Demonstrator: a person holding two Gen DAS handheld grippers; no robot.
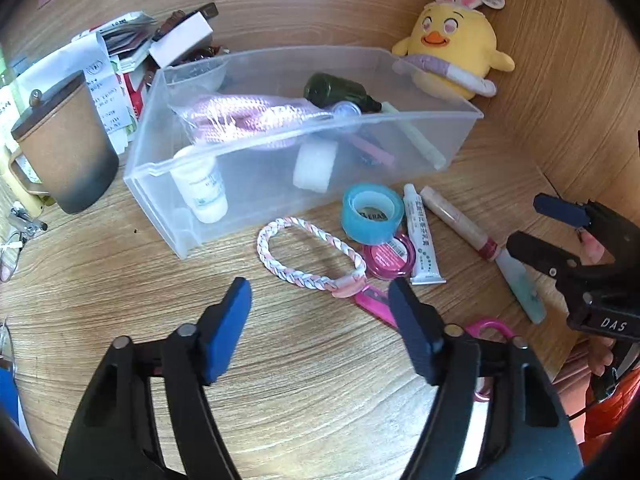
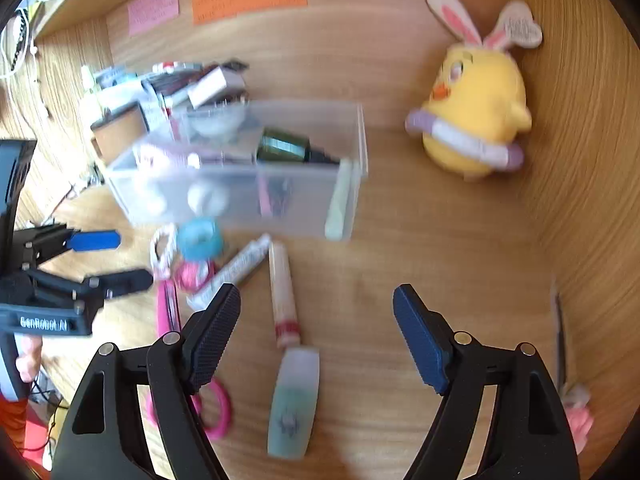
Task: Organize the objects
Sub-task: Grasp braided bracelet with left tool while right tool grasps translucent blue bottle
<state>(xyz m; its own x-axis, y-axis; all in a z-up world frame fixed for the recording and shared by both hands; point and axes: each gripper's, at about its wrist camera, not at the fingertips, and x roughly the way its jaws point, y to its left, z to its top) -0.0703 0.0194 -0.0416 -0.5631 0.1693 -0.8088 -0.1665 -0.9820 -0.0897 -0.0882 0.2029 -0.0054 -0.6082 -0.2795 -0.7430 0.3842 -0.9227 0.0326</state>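
Hovering with both tongs wide and empty, the left gripper (image 1: 320, 312) nears the bracelet (image 1: 308, 256): light, floppy; pinch its braid beside the box (image 1: 168, 184).

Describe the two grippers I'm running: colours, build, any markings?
Both are black plastic two-finger frames with silver pivot pins and blue textured pads. The left gripper carries white "GenRobot.AI" lettering on its body, seen in the right wrist view. The right gripper shows white "DAS" lettering in the left wrist view. An orange garment shows beside each.
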